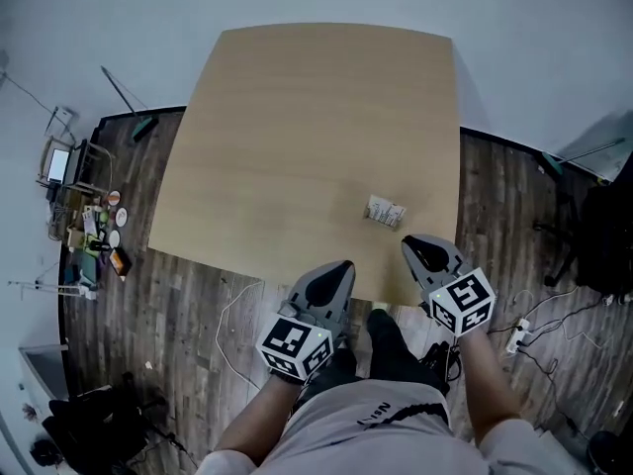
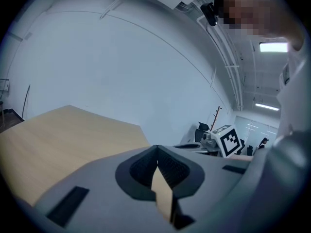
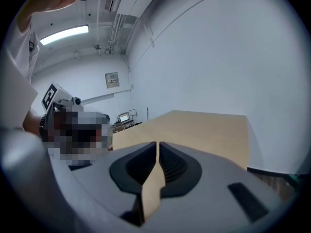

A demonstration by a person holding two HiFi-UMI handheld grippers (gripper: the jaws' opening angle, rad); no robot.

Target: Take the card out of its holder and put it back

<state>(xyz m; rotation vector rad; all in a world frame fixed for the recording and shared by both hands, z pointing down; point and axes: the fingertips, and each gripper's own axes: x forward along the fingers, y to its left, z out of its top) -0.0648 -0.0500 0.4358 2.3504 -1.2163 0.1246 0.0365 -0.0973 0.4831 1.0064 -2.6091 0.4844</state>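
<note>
The card holder is noted on the table near its front edge, just ahead of the nearer right gripper; that gripper and the left gripper are both held closed and empty.

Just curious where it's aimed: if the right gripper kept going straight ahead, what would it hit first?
Probably the small card holder on the table: in the head view the right gripper, jaws shut, points toward it. Its height is unclear, so it might pass over.
</note>
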